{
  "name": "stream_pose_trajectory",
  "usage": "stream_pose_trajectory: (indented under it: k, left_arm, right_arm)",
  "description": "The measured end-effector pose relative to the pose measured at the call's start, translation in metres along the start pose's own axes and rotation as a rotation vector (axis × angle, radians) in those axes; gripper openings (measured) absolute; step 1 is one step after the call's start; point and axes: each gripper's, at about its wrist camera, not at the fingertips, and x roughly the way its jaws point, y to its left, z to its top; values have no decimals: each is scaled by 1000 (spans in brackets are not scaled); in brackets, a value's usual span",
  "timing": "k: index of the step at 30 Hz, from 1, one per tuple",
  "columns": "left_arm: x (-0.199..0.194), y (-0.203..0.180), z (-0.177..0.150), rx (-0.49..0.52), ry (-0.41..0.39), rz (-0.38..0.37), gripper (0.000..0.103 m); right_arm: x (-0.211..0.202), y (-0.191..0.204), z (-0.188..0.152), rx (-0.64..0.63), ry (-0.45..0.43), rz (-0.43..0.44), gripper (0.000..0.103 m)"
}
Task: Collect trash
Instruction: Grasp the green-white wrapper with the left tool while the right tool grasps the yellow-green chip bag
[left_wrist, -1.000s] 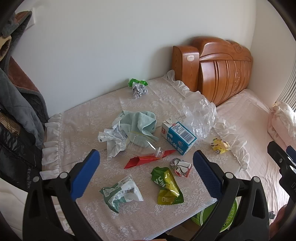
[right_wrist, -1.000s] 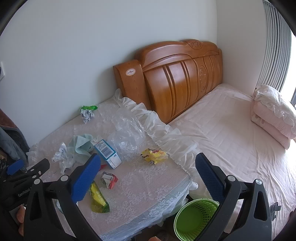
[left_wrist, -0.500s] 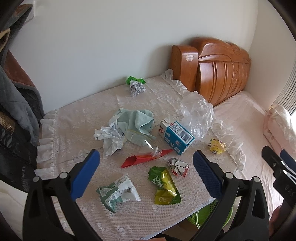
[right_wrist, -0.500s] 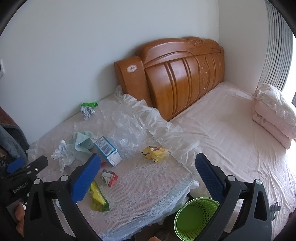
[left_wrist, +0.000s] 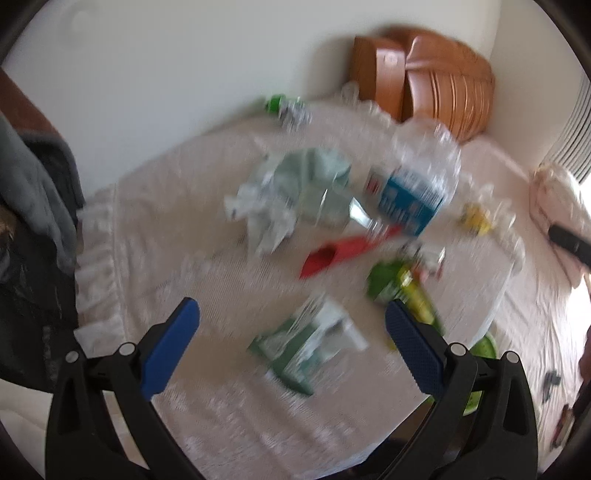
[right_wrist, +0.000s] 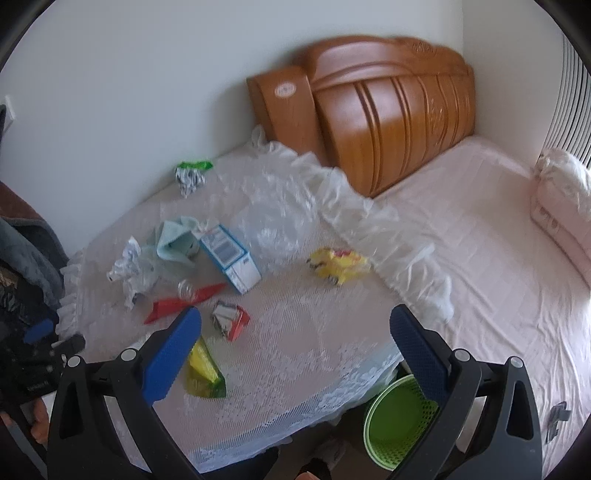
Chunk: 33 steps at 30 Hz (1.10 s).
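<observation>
Trash lies scattered over the lace-covered surface, and nothing of it is collected yet, so you hold both tools above it with the fingers spread wide and empty.

At the far left of the right wrist view your left gripper shows as a dark body with one blue pad. In its own blurred view it hangs over the green and white wrapper, which lies between its fingers; I judge that this piece is your first target, because it is the nearest one to that tool.

Further right lie the crumpled white paper and the pale green cloth, touching each other, and below them the red paper strip. The blue and white carton lies on its side. It shows a barcode panel, but its letters are too small to read. Far behind, near the wall, a green and silver crumpled ball sits alone.

Your right gripper hovers above the near part of the surface. The yellow-green pouch lies just beside its left finger, and the small red and silver wrapper is near it. The yellow wrapper lies apart, closer to the bed.

The green basket stands on the floor under the right edge of the surface, probably so that you can drop pieces into it easily. The wooden headboard carries a round sticker, not readable.
</observation>
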Motion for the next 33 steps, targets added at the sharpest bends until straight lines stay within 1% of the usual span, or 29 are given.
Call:
stream_pose_trajectory:
  k: [2, 4, 7, 11, 15, 18, 20, 21, 22, 23, 24, 27, 28, 31, 32, 33]
  left_arm:
    - [8, 3, -11, 10, 12, -5, 97]
    - [15, 1, -20, 58, 14, -31, 97]
    - [36, -8, -30, 211, 39, -75, 97]
    - [59, -11, -27, 315, 75, -144, 97]
    - [76, -13, -23, 407, 98, -174, 96]
    - [88, -15, -23, 495, 117, -190, 90]
    - [94, -16, -26, 550, 138, -202, 81]
    - [97, -16, -28, 568, 150, -210, 79]
    - [99, -16, -28, 574, 157, -214, 73]
    - [101, -15, -29, 572, 166, -231, 64]
    - [102, -14, -29, 565, 179, -247, 59]
    - [102, -8, -29, 518, 178, -262, 58]
    - [103, -5, -28, 487, 181, -269, 57]
    - [101, 1, -24, 414, 171, -274, 52]
    - [99, 1, -23, 396, 163, -271, 52]
    - [97, 3, -22, 375, 152, -264, 52]
  right_arm:
    - [6, 0, -3, -2, 19, 2, 101]
    - [12, 0, -6, -8, 37, -1, 101]
    - [16, 0, -9, -19, 58, -14, 101]
    - [15, 1, -11, -33, 68, -56, 101]
    - [12, 2, -13, -10, 72, -92, 101]
    - [12, 4, -15, 6, 82, -108, 101]
    - [14, 7, -17, 8, 89, -116, 101]
    - [15, 9, -18, 8, 96, -119, 101]
    - [17, 11, -19, 7, 100, -118, 101]
    - [18, 12, -20, 6, 105, -116, 101]
    - [19, 15, -22, 4, 109, -110, 101]
    - [26, 22, -26, -10, 118, -80, 101]
    - [28, 25, -28, -15, 121, -69, 101]
    - [36, 34, -33, -44, 126, -3, 101]
    - [40, 39, -35, -59, 128, 15, 100]
    - [45, 47, -38, -86, 132, 36, 96]
